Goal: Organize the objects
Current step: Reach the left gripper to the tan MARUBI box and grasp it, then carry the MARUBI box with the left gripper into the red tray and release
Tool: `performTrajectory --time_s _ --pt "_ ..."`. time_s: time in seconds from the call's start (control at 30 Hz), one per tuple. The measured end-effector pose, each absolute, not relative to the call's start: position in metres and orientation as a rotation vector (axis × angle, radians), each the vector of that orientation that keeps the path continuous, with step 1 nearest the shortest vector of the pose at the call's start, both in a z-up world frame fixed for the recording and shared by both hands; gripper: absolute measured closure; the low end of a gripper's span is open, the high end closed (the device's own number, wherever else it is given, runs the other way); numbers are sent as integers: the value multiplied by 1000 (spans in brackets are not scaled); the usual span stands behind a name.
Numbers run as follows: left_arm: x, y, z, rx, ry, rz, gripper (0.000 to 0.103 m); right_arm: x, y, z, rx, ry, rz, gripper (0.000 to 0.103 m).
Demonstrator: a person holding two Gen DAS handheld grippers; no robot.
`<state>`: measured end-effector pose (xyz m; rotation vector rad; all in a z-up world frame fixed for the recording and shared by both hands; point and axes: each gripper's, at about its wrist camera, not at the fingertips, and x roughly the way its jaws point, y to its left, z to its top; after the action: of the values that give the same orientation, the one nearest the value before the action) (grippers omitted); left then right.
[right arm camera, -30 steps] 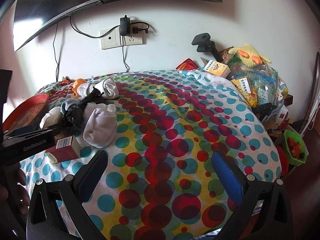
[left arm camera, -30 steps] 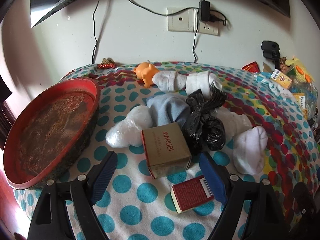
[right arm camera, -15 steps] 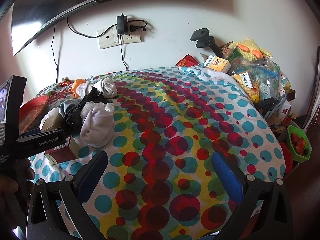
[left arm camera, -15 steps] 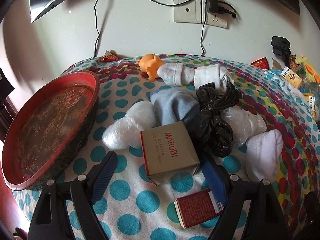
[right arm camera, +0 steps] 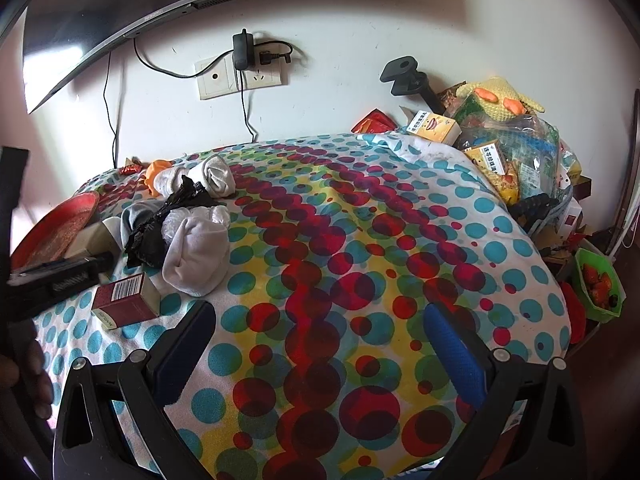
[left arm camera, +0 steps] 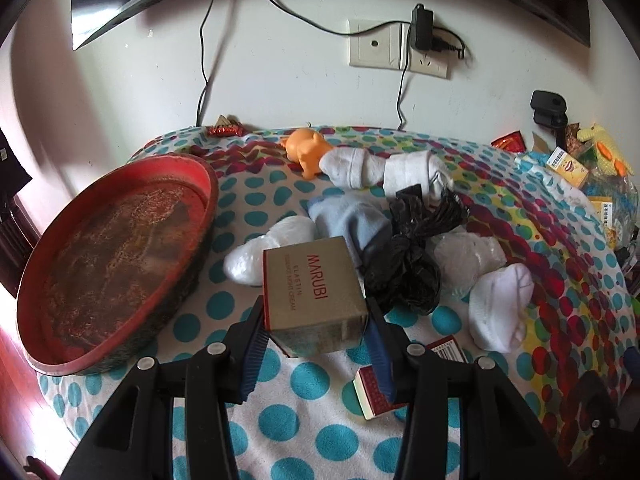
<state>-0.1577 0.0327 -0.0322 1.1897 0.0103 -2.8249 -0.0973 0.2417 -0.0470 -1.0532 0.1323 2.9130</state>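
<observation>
Left gripper tight around box

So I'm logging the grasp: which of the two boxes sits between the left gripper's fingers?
The tan MARUBI box, clamped in the left gripper; the dark red box lies on the cloth beside it.

On the polka-dot tablecloth, counted by kind:

- One round red tray, at the left of the left wrist view.
- One tan Marubi box, at centre.
- One dark red box, lower right of centre, with a barcode on it.
- One black plastic bag.
- Two clear plastic bundles: one left of the tan box, one right of the black bag.
- Four socks or sock rolls: one light blue, two white-grey ones toward the top, one white at the right.
- One orange toy figure.
- Two yellow cartons, at the upper right of the right wrist view.
</observation>
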Motion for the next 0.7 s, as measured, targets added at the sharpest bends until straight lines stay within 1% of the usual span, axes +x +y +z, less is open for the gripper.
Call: performTrajectory --time_s 0.37,0.57,0.7 --pt "-139 12 -3 1109 -13 -2871 57 -95 241 -44 -1054 135 2921 0" --pt "-132 -19 14 1063 -25 -2846 57 -93 240 -42 -1039 126 2932 0" --pt "-130 -55 23 1029 -12 -2793 57 -93 239 -42 -1042 128 2934 0"
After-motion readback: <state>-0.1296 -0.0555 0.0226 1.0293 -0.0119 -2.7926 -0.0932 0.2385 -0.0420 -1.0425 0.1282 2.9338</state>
